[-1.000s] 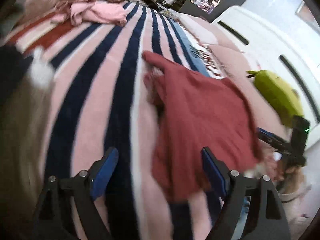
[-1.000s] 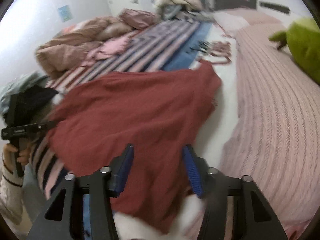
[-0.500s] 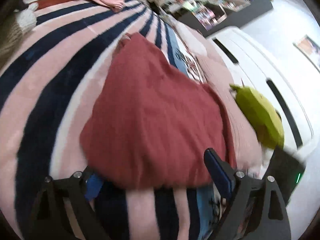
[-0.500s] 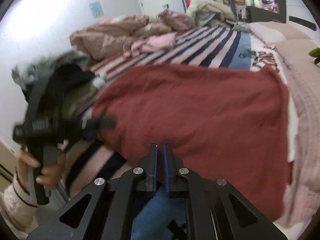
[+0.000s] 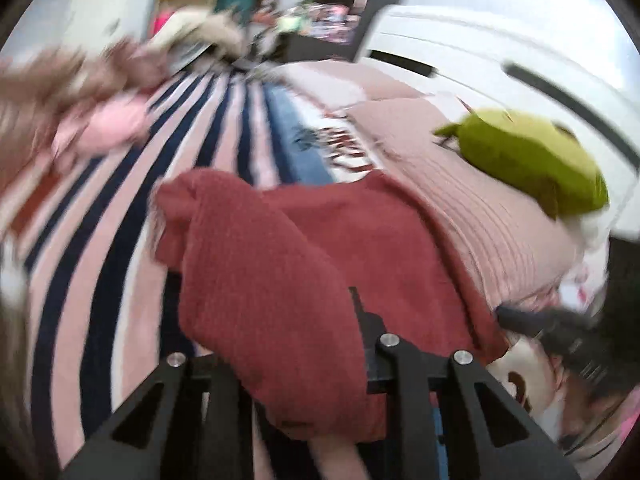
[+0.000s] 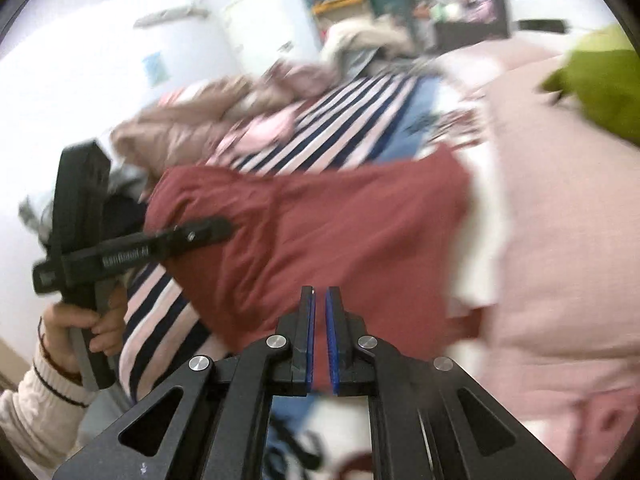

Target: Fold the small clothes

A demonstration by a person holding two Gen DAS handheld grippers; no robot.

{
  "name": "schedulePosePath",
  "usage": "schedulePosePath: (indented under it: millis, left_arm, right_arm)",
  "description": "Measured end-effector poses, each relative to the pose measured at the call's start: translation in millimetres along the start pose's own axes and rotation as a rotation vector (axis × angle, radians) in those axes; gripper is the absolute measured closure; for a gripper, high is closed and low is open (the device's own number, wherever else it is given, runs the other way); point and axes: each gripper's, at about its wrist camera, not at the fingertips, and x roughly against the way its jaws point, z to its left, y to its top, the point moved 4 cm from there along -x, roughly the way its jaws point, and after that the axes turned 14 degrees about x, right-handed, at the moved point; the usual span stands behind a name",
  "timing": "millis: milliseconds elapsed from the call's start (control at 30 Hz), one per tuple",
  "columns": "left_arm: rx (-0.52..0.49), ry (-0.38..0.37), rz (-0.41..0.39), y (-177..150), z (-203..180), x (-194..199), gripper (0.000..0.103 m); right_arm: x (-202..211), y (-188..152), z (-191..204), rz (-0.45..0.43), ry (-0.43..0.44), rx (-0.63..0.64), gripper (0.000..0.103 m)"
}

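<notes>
A red knitted garment [image 5: 360, 240] lies across the bed, its near left part bunched and lifted over my left gripper [image 5: 288, 312]. The cloth hides the left finger; the jaws are closing with the red cloth between them. In the right wrist view the same garment [image 6: 340, 220] spreads ahead, and the left gripper [image 6: 216, 230] pinches its left edge, held by a hand [image 6: 92, 320] in a cream sleeve. My right gripper [image 6: 320, 304] is shut on the garment's near edge, a thin strip of red between the blue pads. It shows as a dark blur [image 5: 560, 328] in the left wrist view.
Under the garment lies a pink and navy striped blanket [image 5: 100, 240], with a ribbed pink blanket [image 5: 480, 208] to its right. A green plush toy [image 5: 528, 160] sits by the white headboard [image 5: 520, 52]. Pink and beige clothes [image 5: 80, 112] are piled at the far left.
The right gripper shut on the garment's near edge. The left gripper went from wide open over the flat garment to closing on its left edge, and that edge now rises bunched.
</notes>
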Motion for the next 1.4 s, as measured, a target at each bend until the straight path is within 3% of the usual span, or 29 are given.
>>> schedulePosePath:
  millis: [133,200,267,333,567,667,767,900,933,967,1000,1033,1067,1100,1267,1400]
  left_arm:
    - [-0.167,-0.095,0.1,-8,-61,-32,0.083]
    - [-0.231,-0.143,0.188,-23,-86,-54,0.082]
    - [-0.271,-0.198,0.29,-42,-102,-74,0.076]
    - [-0.291,-0.212,0.336,-57,-109,-87,0.071]
    - [-0.218,-0.271,0.311,-56,-99,-52,0.044]
    - [-0.199,-0.31,0.273,-55,-91,-16,0.033]
    - [-0.179,-0.263,0.215,-47,-72,6,0.033]
    - [-0.106,-0.15,0.137,-27,-25,23,0.031]
    - [-0.079,-0.122,0.123,-21,-11,23,0.031]
    - [-0.054,-0.109,0.116,-18,0,23,0.031]
    - [-0.022,-0.11,0.109,-13,12,22,0.031]
    - [-0.004,-0.119,0.105,-11,19,21,0.031]
    - [0.013,-0.133,0.104,-8,24,19,0.031]
    - [0.031,-0.153,0.11,-6,29,16,0.031]
    - [0.044,-0.157,0.145,0,35,-6,0.031]
    - [0.042,-0.14,0.129,13,40,-13,0.031]
  right_arm:
    - [44,-6,-30,-0.067,-0.059,-0.05,0.101]
    - [55,-12,-37,-0.077,-0.062,-0.063,0.101]
    - [62,-21,-43,-0.074,-0.067,-0.072,0.101]
    - [63,-26,-48,-0.066,-0.072,-0.076,0.101]
    - [56,-21,-53,-0.049,-0.062,-0.069,0.1]
    - [50,-4,-45,-0.055,-0.049,-0.023,0.086]
    - [37,24,-31,-0.049,-0.019,0.048,0.082]
    - [-2,54,-4,0.041,0.002,0.167,0.051]
    - [-16,56,3,0.082,-0.003,0.197,0.051]
    - [-31,57,9,0.125,-0.013,0.222,0.051]
    - [-41,55,13,0.151,-0.024,0.23,0.06]
    - [-51,50,15,0.178,-0.035,0.233,0.085]
    - [-56,42,12,0.201,-0.057,0.229,0.097]
    - [-56,34,8,0.209,-0.082,0.218,0.102]
    - [-40,-16,-29,0.278,-0.137,0.078,0.102]
    - [-44,5,-27,0.273,-0.134,0.091,0.098]
